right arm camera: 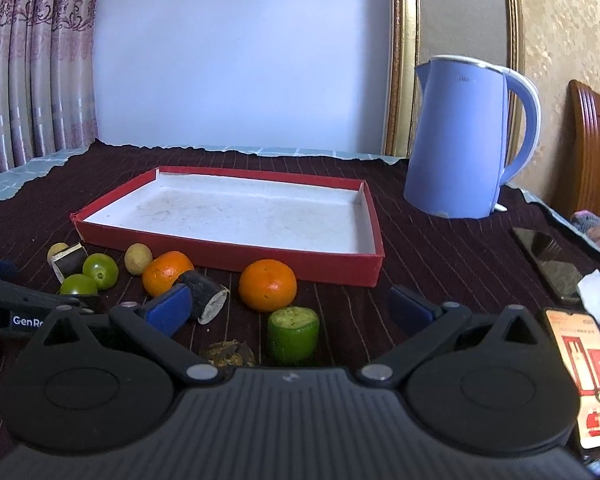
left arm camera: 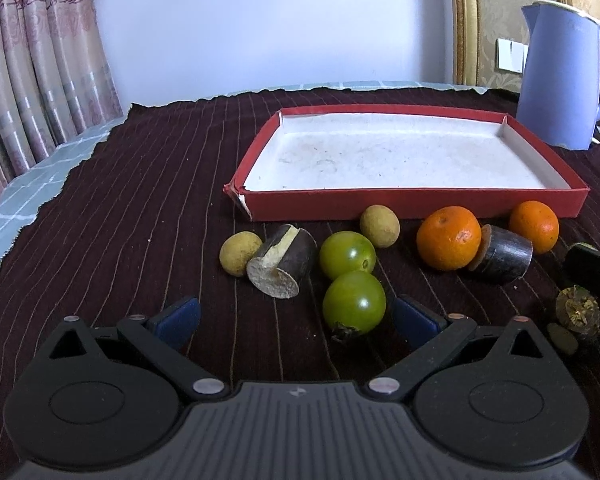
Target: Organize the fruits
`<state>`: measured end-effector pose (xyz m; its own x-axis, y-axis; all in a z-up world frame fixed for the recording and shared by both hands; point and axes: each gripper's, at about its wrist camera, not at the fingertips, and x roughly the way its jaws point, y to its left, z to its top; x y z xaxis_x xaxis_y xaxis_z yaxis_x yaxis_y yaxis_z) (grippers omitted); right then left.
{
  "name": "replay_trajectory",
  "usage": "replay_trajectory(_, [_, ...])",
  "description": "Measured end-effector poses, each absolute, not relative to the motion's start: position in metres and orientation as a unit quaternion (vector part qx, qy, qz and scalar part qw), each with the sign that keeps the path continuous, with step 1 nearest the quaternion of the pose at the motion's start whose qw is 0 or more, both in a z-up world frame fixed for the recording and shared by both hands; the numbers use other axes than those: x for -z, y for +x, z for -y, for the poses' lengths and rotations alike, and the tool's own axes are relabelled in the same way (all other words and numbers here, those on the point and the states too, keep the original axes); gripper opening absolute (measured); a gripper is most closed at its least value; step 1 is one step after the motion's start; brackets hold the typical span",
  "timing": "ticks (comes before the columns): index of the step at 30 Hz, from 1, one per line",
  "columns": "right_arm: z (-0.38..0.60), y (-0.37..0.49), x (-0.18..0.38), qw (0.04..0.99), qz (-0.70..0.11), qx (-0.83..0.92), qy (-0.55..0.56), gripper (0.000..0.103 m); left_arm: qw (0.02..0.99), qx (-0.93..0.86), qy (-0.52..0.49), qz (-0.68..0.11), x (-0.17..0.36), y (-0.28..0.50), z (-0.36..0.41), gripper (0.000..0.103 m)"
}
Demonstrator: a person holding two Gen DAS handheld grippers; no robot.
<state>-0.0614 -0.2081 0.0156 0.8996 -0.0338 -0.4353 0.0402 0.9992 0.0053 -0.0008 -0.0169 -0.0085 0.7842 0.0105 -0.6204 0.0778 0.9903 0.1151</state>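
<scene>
Left wrist view: fruits sit loose on the dark striped tablecloth point(left arm camera: 140, 216) in a row just in front of the empty red tray point(left arm camera: 416, 202) — two green tomatoes point(left arm camera: 354, 302) touching each other, two longans point(left arm camera: 379, 221), two mandarins point(left arm camera: 449, 237) and two dark sugarcane chunks point(left arm camera: 284, 260), one chunk leaning on the left mandarin. Left gripper point(left arm camera: 296, 316) is spread wide, holding nothing, nearest tomato just inside its right finger. Right wrist view: right gripper point(right arm camera: 290, 308) likewise spread and empty, a green cut cylinder point(right arm camera: 293, 334) upright between its fingers, blue kettle point(right arm camera: 468, 140) behind the tray's right end, two phones point(right arm camera: 548, 260) at right.
</scene>
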Motion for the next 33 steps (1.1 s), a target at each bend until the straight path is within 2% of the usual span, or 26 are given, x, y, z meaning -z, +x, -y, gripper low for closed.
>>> replay_trajectory(33, [0.2129,-0.0614,-0.0059,0.972,-0.237,0.006,0.002,0.102,0.937,0.02,0.069,-0.341,0.0132,0.003,0.0173,0.103])
